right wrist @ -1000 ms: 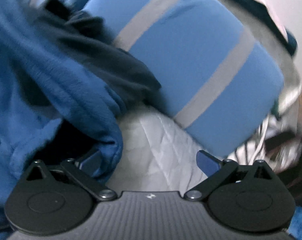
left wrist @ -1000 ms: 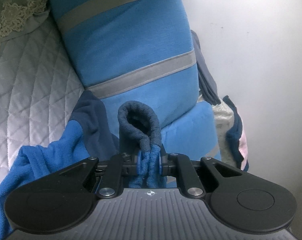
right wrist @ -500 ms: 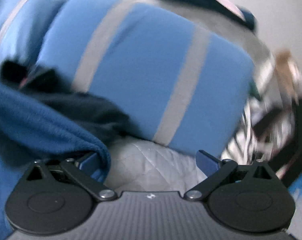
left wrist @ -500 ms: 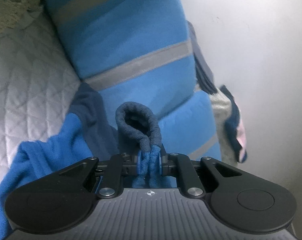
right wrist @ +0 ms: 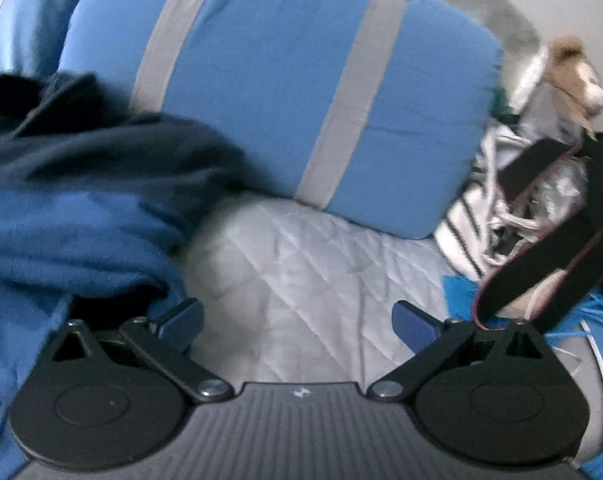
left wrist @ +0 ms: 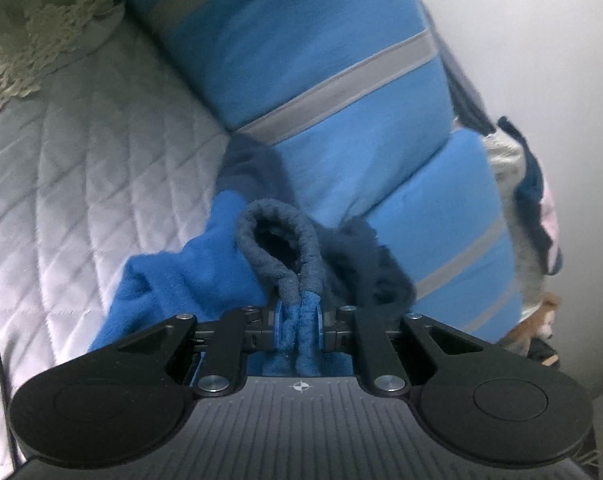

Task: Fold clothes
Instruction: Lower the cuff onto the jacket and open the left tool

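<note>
Left gripper is clamped on a bunched pinch of the blue fleece garment, right below its dark navy cuff — probably a sleeve end, and the hemmed edge gives a firm hold so the fabric won't slip when pulled out straight.

Right gripper is spread wide and holds nothing. It hovers over bare quilted bedspread, with the fleece heaped against its left finger but not between the jaws. My read: it's lining up for a second grab, since a fold needs two held points.

The rest of the garment lies crumpled on the bedspread, its navy part draped toward the blue grey-striped pillow at the far edge of the bed.

Clutter beyond the pillow at the right edge — striped fabric, a black strap, a plush toy — could snag a wide sweep.

Not yet laid flat; folding looks barely started.
</note>
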Available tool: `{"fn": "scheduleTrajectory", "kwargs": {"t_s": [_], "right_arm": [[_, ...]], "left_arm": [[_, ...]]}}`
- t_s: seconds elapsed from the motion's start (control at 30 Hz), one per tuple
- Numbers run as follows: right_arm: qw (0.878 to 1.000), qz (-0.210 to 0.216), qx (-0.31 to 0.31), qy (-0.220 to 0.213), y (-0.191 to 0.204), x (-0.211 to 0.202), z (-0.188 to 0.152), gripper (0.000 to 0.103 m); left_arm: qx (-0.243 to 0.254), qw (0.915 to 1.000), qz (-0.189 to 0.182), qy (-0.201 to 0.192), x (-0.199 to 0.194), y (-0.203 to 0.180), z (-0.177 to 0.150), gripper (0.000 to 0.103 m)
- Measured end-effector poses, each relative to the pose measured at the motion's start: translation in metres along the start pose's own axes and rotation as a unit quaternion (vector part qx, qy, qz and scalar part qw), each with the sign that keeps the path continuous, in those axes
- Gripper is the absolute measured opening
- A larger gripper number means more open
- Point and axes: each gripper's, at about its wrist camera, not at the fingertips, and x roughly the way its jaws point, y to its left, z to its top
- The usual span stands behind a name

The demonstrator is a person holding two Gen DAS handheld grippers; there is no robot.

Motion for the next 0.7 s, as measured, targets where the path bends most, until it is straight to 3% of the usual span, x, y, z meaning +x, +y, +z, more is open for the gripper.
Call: {"fn": "scheduleTrajectory", "kwargs": {"t_s": [0.1, 0.2, 0.37, 0.5, 0.7], "right_arm": [[0.999, 0.021, -0.001, -0.034, 0.002, -0.018, 0.002, 0.103], [0.994, 0.066, -0.055, -0.072, 0.021, -0.034, 0.001, 0.103], [0.965, 0.102, -0.205, -0.124, 0.072, -0.052, -0.014, 0.103], [0.948, 0.093, -0.270, -0.137, 0.102, -0.054, -0.020, 0.103], [0.945, 0.072, -0.267, -0.173, 0.115, -0.068, -0.012, 0.103]], "left_arm": [[0.004, 1.0000, -0.003, -0.001, -0.001, -0.002, -0.001, 0.015], [0.009, 0.9999, -0.010, -0.003, -0.003, -0.006, -0.001, 0.015], [0.013, 0.9998, -0.012, 0.000, -0.004, -0.009, -0.003, 0.015], [0.016, 0.9998, -0.009, 0.005, -0.006, -0.009, -0.004, 0.015], [0.028, 0.9994, 0.011, 0.019, -0.006, 0.000, -0.011, 0.015]]}}
